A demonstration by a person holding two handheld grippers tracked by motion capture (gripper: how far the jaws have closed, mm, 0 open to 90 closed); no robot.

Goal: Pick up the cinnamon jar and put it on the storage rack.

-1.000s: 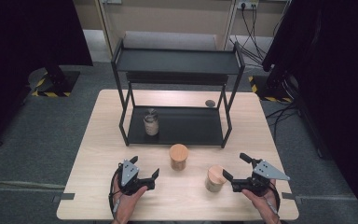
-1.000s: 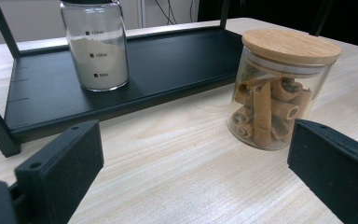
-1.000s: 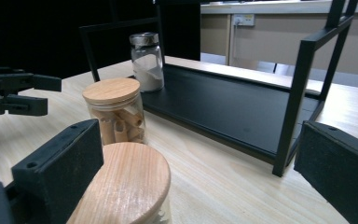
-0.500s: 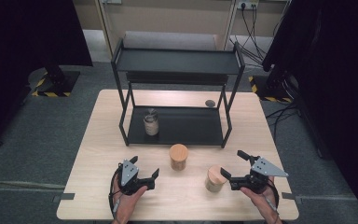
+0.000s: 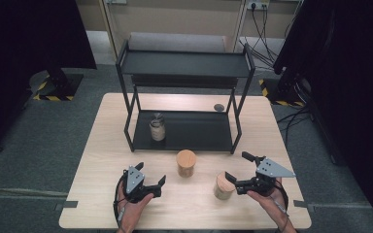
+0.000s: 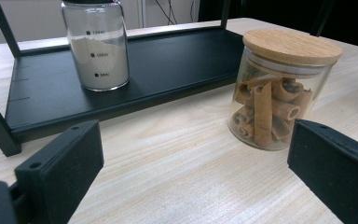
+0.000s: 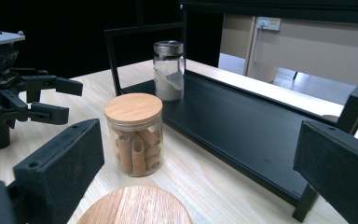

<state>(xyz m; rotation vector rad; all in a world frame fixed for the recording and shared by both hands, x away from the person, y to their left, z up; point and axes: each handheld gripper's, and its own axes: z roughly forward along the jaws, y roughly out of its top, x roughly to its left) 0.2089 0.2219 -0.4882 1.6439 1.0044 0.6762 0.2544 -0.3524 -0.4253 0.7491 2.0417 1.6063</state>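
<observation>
Two spread tools at the near desk edge

The right tool (image 5: 234, 167) gapes just right of a wooden-lidded jar (image 5: 223, 186); the left tool (image 5: 151, 175) gapes untouched. Farther, a jar of rolls (image 5: 186, 162) stands mid-desk; beyond, a powder jar (image 5: 158, 127) sits on the rack's (image 5: 184, 131) lower shelf.

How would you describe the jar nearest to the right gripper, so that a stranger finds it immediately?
Start from the black shelf rack at the middle of the wooden table. Two wooden-lidded jars stand on the table in front of it. The wanted jar is the one nearer the table's front edge, right beside the right gripper, not the pasta jar near the rack.
</observation>
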